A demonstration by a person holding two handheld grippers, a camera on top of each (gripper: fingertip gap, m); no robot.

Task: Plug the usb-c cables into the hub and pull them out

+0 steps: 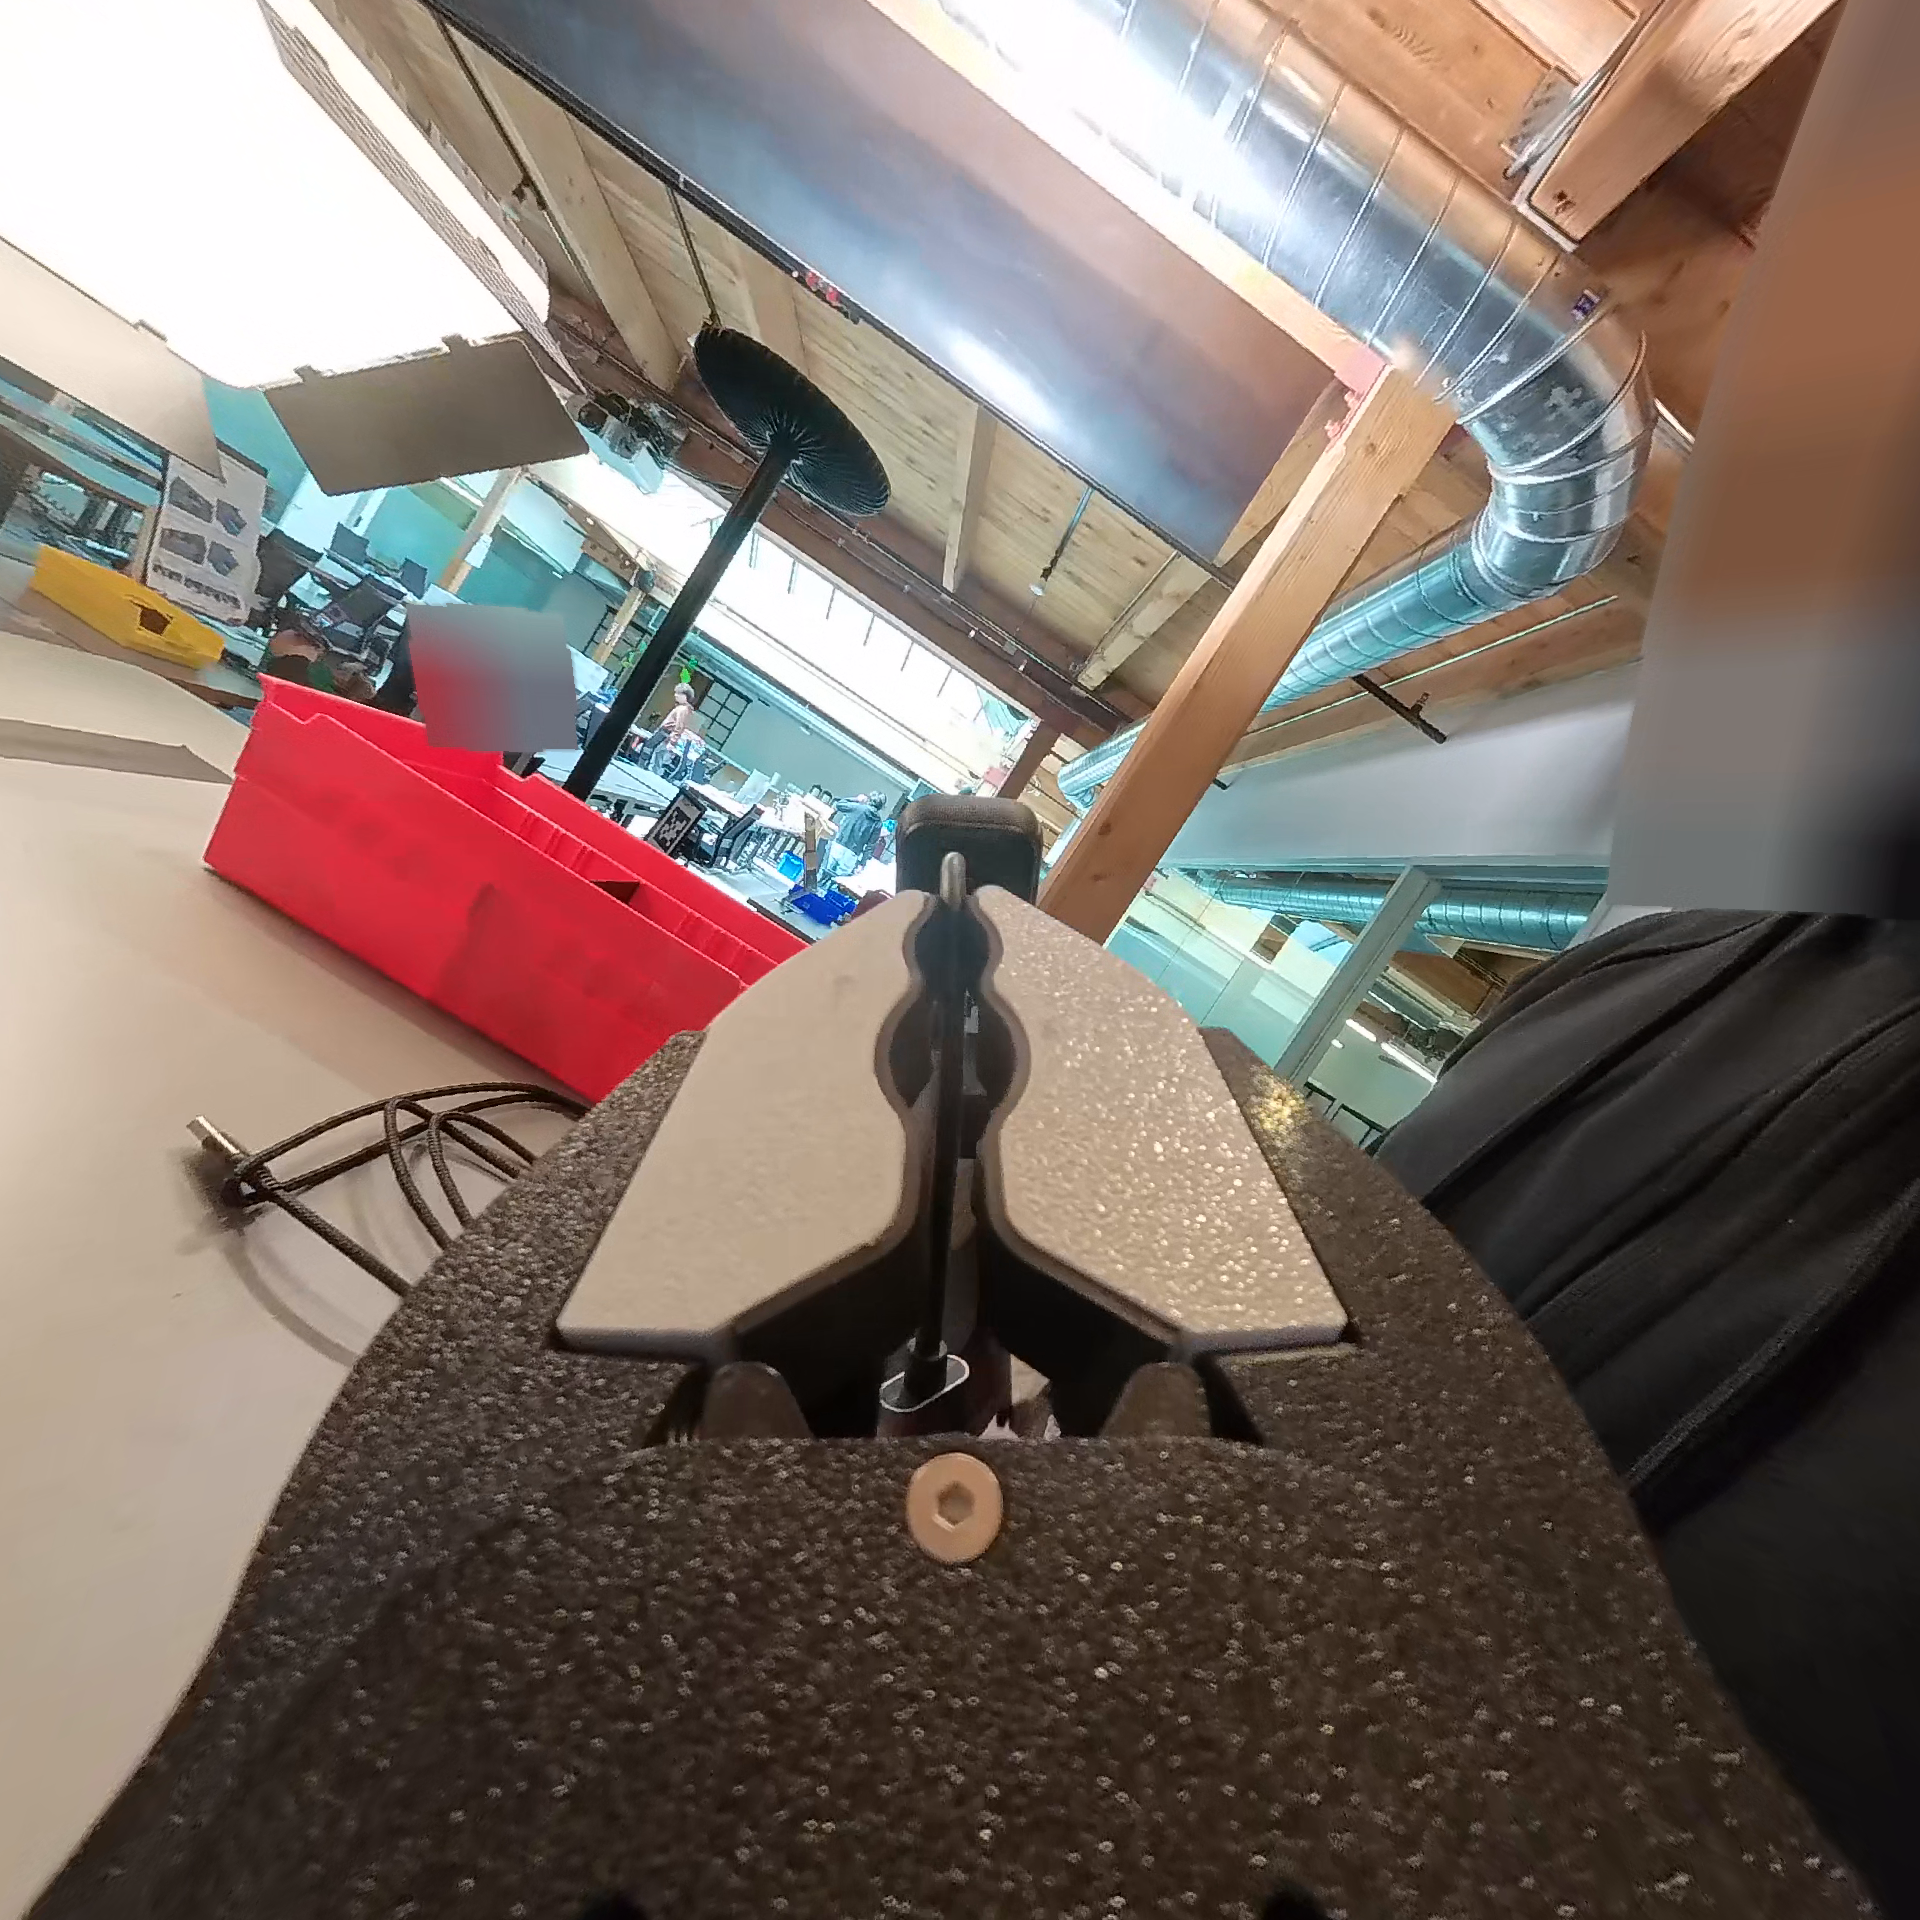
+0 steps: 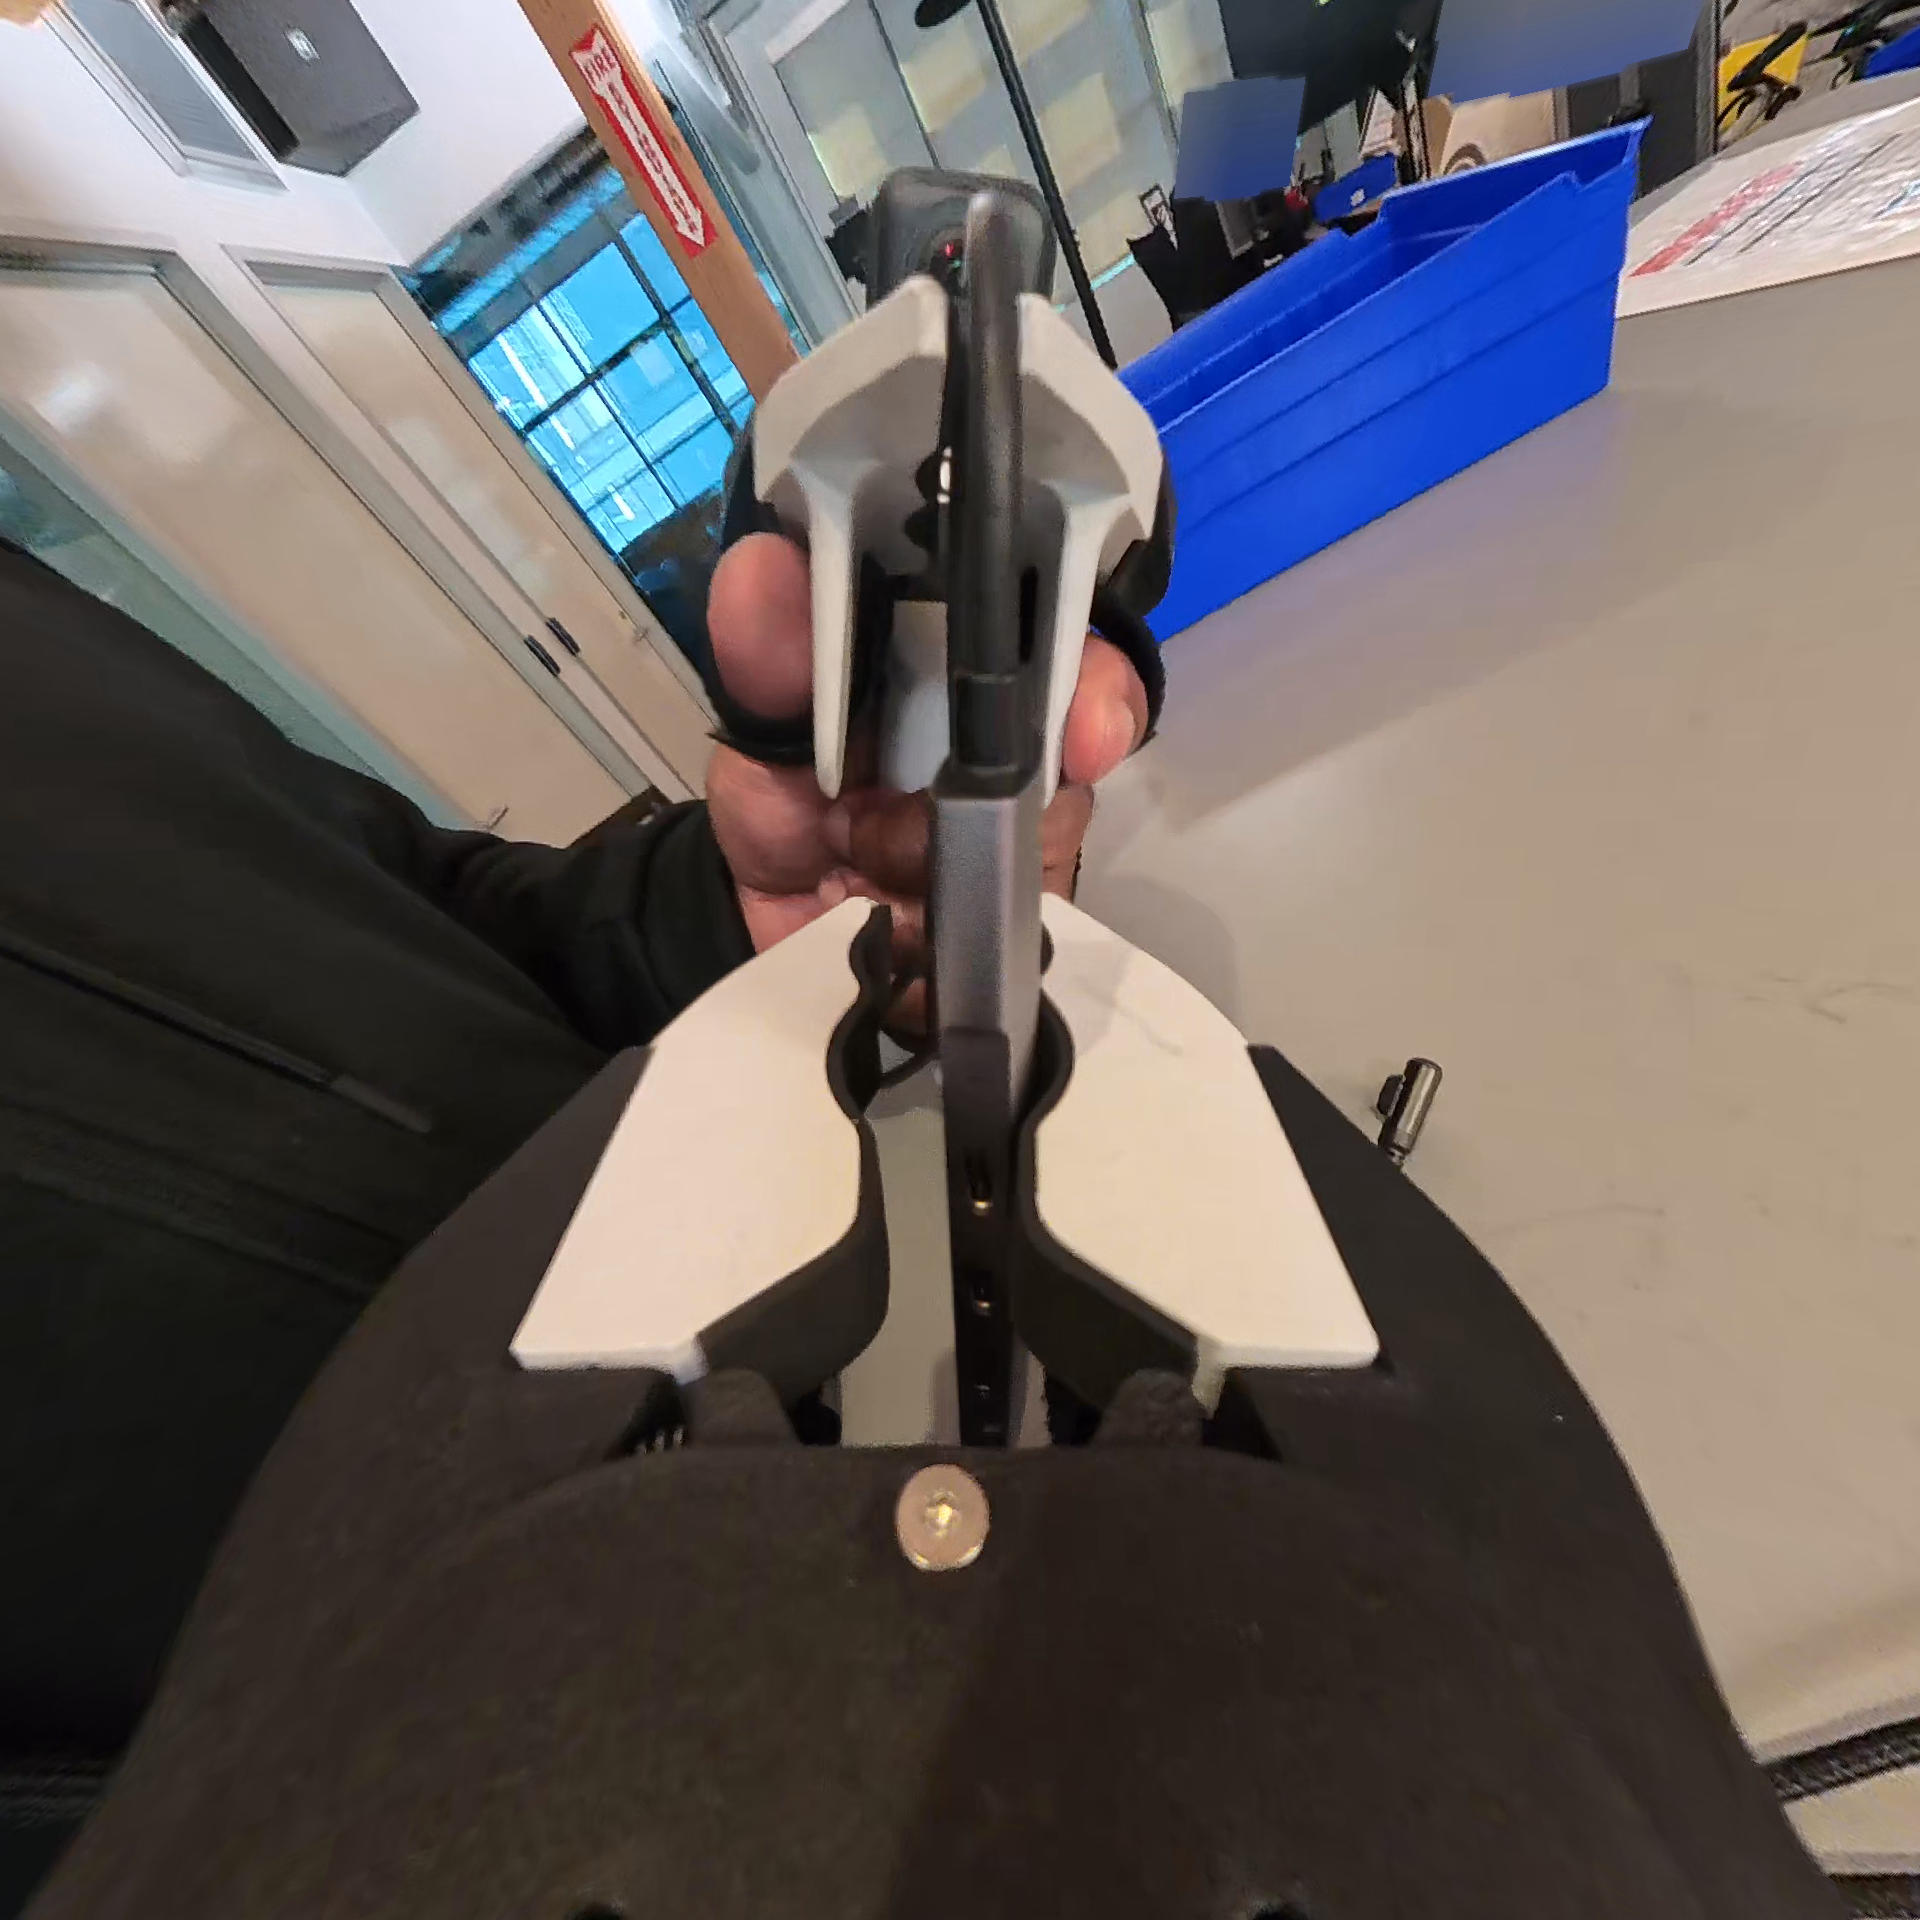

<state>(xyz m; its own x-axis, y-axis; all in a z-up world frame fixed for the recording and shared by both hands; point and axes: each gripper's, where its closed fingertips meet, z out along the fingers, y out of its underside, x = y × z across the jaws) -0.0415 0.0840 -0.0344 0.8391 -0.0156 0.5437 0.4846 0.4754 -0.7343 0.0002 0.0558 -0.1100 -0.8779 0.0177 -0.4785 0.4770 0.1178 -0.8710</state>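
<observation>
My right gripper (image 2: 961,925) is shut on the grey hub (image 2: 982,935), held on edge with its row of ports (image 2: 979,1195) facing the camera. A black cable (image 2: 987,468) leaves the hub's far end and runs up between the white fingers of my left gripper (image 2: 956,436), held by a hand (image 2: 758,644). In the left wrist view my left gripper (image 1: 951,904) is shut on that black cable (image 1: 948,1091), with a grey end piece (image 1: 925,1387) deep between the fingers. A loose braided cable (image 1: 343,1153) with a metal plug (image 1: 208,1132) lies on the table.
A red bin (image 1: 468,883) and a yellow bin (image 1: 114,613) stand on the grey table (image 1: 156,1039). A blue bin (image 2: 1403,343) stands farther off. A small black plug (image 2: 1408,1101) lies to the right. The person's dark clothing (image 2: 260,987) fills the left side.
</observation>
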